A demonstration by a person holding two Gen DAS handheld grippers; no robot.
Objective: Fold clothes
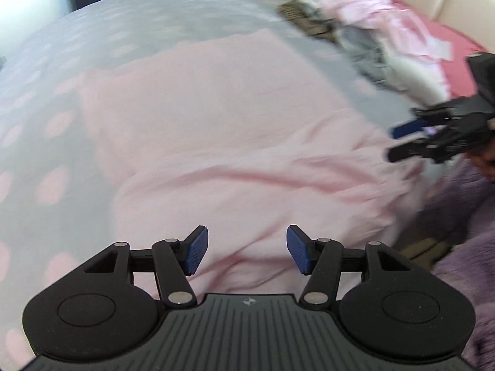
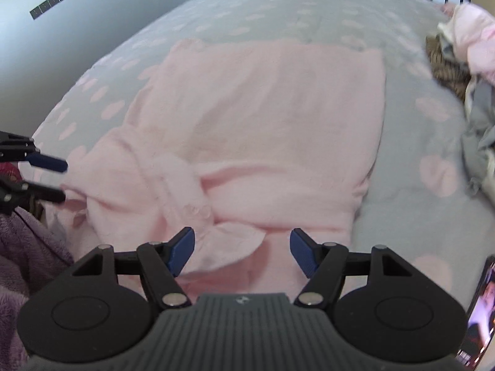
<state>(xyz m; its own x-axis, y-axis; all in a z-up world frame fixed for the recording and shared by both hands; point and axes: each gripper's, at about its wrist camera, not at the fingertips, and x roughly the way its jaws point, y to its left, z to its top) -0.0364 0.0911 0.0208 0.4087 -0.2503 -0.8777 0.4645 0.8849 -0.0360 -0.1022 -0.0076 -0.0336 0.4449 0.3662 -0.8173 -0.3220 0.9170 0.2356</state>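
A pale pink garment (image 1: pixel 222 117) (image 2: pixel 266 117) lies spread on the bed, partly folded, with a knotted, bunched band across its near part (image 2: pixel 191 185). My left gripper (image 1: pixel 247 249) hovers open above the garment's near edge, nothing between its blue pads. In the right wrist view it shows at the left edge (image 2: pixel 63 181), open beside the garment's left corner. My right gripper (image 2: pixel 242 252) is open over the near fold, pads apart and empty. It appears in the left wrist view at the right (image 1: pixel 391 143), open by the garment's right side.
The bed cover (image 2: pixel 402 216) is grey with pink spots. A heap of other clothes (image 1: pixel 365 31) (image 2: pixel 464 61) lies at the far right. A purple fleece sleeve (image 1: pixel 464 216) sits near the edge. A phone (image 2: pixel 482 309) lies at the lower right.
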